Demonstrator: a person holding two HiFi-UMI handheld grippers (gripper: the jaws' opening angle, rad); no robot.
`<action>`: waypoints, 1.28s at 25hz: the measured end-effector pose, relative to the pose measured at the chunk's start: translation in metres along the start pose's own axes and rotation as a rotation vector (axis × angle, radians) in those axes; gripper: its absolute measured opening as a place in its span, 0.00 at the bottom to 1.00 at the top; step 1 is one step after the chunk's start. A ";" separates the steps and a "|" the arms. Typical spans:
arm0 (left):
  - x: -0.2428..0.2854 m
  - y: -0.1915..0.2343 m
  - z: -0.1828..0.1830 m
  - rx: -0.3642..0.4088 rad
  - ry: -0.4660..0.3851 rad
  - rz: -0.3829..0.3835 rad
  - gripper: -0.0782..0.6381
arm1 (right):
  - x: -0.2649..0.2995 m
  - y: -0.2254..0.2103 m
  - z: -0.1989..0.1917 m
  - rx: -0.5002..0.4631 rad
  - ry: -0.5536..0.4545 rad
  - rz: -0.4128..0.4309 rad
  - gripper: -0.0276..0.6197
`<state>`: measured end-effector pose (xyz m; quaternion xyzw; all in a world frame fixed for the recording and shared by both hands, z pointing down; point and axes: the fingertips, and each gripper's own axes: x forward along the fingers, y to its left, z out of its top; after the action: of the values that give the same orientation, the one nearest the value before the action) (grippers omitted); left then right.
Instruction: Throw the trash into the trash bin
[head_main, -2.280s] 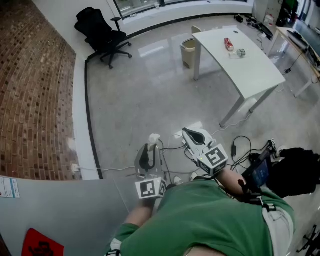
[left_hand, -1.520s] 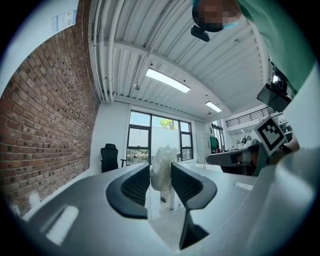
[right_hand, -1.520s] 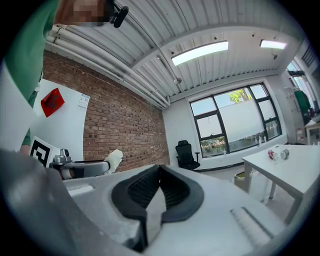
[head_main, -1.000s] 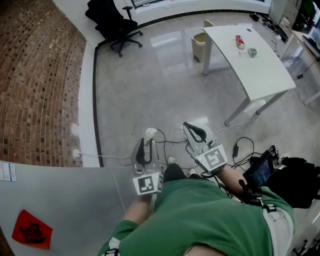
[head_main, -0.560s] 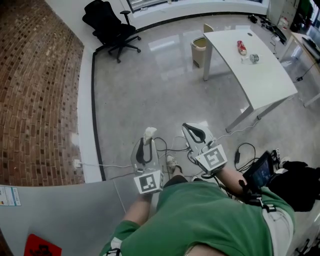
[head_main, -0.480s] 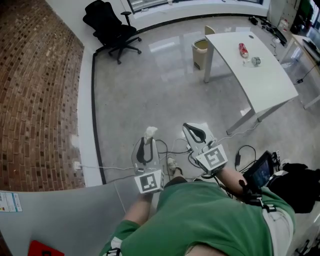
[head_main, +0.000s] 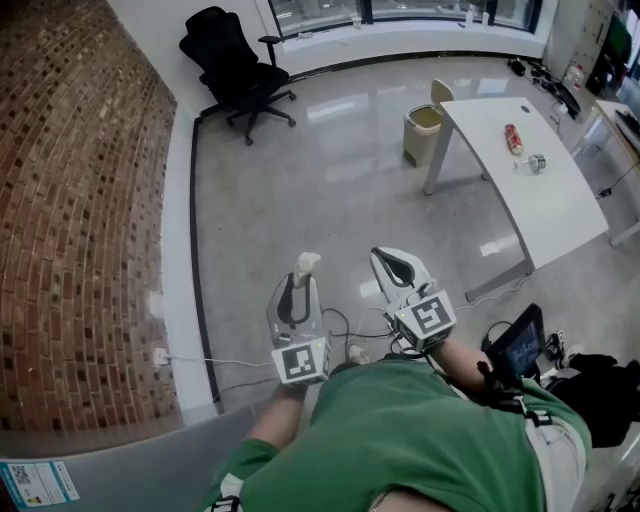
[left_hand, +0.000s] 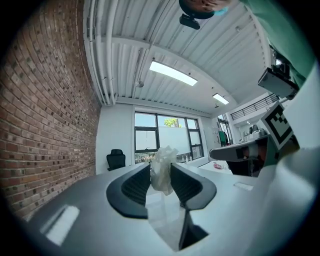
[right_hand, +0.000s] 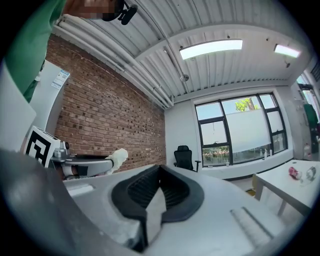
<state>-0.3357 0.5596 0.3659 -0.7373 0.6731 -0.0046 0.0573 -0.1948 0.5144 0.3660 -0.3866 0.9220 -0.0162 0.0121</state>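
A crumpled white paper wad sits pinched between the jaws of my left gripper, held level over the grey floor. The left gripper view shows the wad squeezed between the two dark pads of that gripper. Beside it on the right, my right gripper is shut with nothing in it; its pads meet at the tips. The beige trash bin stands far ahead, against the near end of the white table.
A red can and a small silvery thing lie on the table. A black office chair stands at the back left. A brick wall runs along the left. Cables trail on the floor by my feet.
The person has walked forward with both grippers. The bin, table and chair have shifted right in the head view. The left gripper still holds the wad; the right stays shut.
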 end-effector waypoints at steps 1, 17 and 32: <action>0.005 0.008 -0.002 -0.001 0.000 -0.001 0.30 | 0.010 0.001 -0.001 0.003 -0.003 -0.001 0.05; 0.045 0.085 -0.010 -0.048 -0.009 0.051 0.30 | 0.112 0.010 0.002 0.005 0.019 0.048 0.05; 0.197 0.141 -0.030 -0.062 0.020 0.026 0.30 | 0.256 -0.063 -0.006 0.075 0.022 0.056 0.05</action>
<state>-0.4595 0.3495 0.3692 -0.7297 0.6831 0.0098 0.0279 -0.3297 0.2877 0.3723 -0.3598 0.9313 -0.0547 0.0169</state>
